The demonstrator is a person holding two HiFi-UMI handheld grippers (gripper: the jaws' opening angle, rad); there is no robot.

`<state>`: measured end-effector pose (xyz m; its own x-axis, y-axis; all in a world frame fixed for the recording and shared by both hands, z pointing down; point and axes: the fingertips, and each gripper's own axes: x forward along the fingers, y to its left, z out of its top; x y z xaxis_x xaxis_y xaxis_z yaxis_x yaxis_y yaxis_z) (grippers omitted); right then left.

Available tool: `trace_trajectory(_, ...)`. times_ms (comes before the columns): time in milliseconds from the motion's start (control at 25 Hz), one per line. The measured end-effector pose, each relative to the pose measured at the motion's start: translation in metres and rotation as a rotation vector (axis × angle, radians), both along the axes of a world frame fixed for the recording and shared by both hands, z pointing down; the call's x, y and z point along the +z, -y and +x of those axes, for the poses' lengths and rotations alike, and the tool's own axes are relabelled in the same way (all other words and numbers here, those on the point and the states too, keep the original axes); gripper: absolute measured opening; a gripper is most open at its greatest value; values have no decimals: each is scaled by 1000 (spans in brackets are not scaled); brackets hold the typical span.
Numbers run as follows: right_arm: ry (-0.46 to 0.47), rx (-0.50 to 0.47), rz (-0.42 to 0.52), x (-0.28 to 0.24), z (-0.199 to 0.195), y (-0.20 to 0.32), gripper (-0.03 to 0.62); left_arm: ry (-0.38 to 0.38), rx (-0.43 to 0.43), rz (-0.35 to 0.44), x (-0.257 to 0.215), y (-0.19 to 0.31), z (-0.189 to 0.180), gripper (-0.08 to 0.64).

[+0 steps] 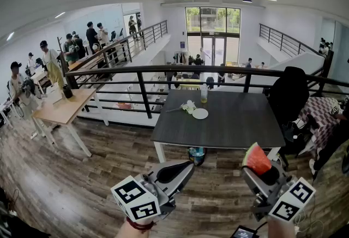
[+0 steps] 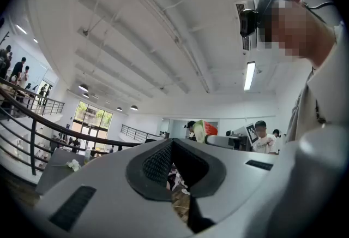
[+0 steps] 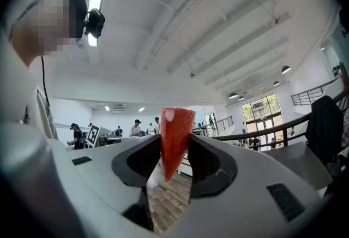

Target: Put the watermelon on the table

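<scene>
A red watermelon slice [image 1: 256,158] with a green rind is clamped in my right gripper [image 1: 260,170], low at the right of the head view. In the right gripper view the wedge [image 3: 174,137] stands point-down between the two jaws, which press on its sides. It hangs over the wooden floor, short of the dark grey table [image 1: 229,130]. My left gripper [image 1: 188,166] is at the lower left, shut with nothing in it; its jaw tips meet [image 2: 171,142]. The slice [image 2: 205,130] also shows in the left gripper view.
On the table stand a white plate [image 1: 200,113], a bottle [image 1: 204,93] and white flowers [image 1: 188,106]. A bin [image 1: 196,154] sits under its near edge. A black chair [image 1: 287,95] is at the right. A railing [image 1: 143,71] runs behind. A wooden table [image 1: 64,107] and people are at the left.
</scene>
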<state>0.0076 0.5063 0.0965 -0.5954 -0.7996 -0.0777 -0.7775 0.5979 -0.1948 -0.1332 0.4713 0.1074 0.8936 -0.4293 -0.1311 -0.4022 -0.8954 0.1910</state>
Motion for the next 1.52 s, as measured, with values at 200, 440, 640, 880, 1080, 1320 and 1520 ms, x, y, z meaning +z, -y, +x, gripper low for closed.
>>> trace_trajectory(200, 21, -18, -9, 5, -10, -3, 167, 10, -6, -5, 7, -12, -11, 3)
trace_trajectory(440, 40, -64, -16, 16, -18, -4, 167, 27, -37, -12, 17, -20, -25, 3)
trace_trajectory(640, 92, -67, -34, 18, 0, -3, 168, 39, -58, -22, 21, -27, -15, 3)
trace_trajectory(880, 95, -46, -32, 22, 34, -10, 169, 16, -59, -8, 20, -33, 10, 3)
trace_trajectory(1080, 86, -17, -30, 31, 63, -19, 168, 56, -99, -23, 37, -33, 33, 3)
trace_trajectory(1320, 44, 3, -42, 37, 84, -40, 167, 53, -95, -22, 37, -42, 48, 3)
trace_trajectory(1520, 53, 22, -64, 41, 103, -46, 167, 63, -72, -31, 38, -45, 62, 3)
